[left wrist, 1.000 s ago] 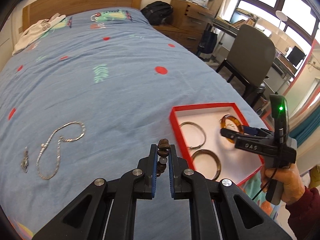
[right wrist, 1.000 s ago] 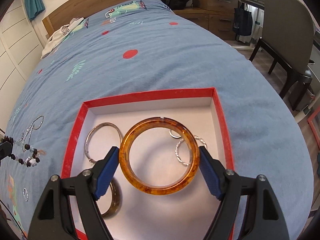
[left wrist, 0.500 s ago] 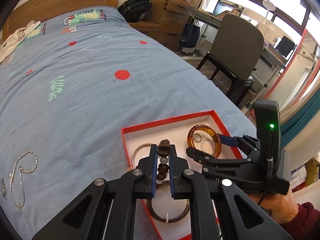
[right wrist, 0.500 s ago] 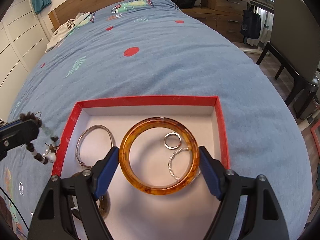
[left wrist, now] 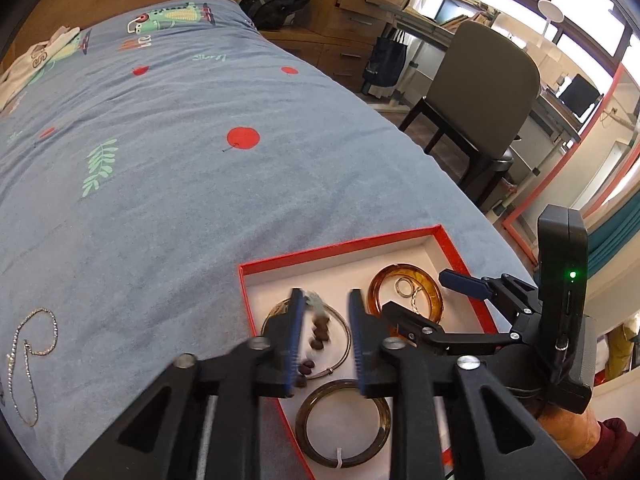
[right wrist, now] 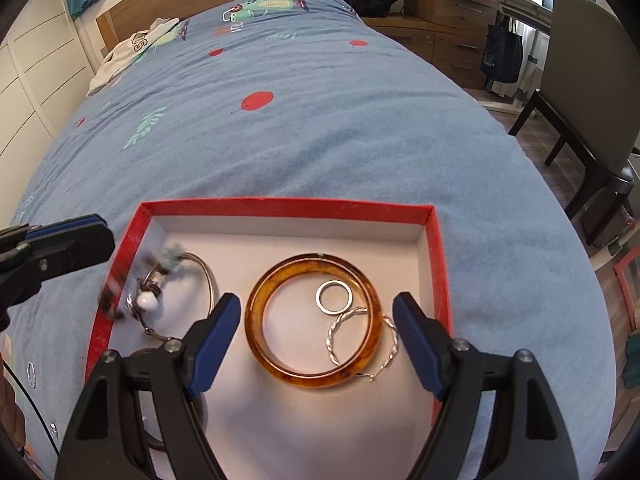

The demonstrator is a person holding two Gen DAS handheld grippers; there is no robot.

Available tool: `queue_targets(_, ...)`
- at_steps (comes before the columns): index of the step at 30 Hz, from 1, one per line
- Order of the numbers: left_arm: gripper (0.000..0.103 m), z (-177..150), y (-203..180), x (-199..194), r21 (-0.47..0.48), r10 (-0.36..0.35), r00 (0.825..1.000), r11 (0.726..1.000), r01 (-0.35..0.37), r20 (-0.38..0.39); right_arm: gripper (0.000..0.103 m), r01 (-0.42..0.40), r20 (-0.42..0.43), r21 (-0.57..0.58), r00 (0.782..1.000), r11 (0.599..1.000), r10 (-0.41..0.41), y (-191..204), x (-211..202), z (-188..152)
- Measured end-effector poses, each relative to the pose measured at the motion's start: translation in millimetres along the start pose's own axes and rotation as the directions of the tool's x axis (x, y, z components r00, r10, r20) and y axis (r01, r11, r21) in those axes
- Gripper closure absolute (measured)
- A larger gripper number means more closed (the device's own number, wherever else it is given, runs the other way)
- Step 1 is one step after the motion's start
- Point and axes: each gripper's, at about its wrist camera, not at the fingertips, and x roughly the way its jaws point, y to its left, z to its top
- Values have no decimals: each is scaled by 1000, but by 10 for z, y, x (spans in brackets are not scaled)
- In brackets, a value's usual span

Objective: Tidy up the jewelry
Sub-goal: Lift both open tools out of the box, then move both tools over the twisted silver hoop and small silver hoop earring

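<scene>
A red-rimmed box with a white floor lies on the blue bed. My right gripper is open above the amber bangle, which lies in the box over a small silver ring and a twisted silver hoop. My left gripper is open over the box's left part. A dark beaded bracelet is blurred, dropping onto a thin silver bangle. A dark bangle lies nearer.
A silver chain necklace lies on the blue bedspread to the left of the box. A small ring lies on the bed at the left. A chair and desk stand to the right of the bed.
My right gripper opened and let the amber bangle down into the box. My left gripper opened and released the beaded bracelet, which is falling into the box's left side.
</scene>
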Motion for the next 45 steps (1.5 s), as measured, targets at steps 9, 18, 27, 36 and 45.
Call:
queue_targets(9,57,21,71,-387,-8,15,998,1000,-14,64,25,-13,33,27,999,1000,12,-44,-248,12)
queue_targets(18,57,-220,209,-1118,-28,105,986,994,-103,129,25,5,89,31,996,1000,-7,-67,-878,7)
queue_targets(27,57,-657,361,-1939,-65,195,961,980,-186,198,25,-27,160,16,987,1000,24,180,-1645,-86)
queue_targets(36,51,-1107,530,-2689,-125,277,925,959,-253,261,25,-31,217,-16,976,999,34,457,-2255,-245)
queue_targets(45,49,-1594,696,-3295,-179,356,887,932,-314,294,25,-76,249,-83,964,994,95,913,-2599,-440)
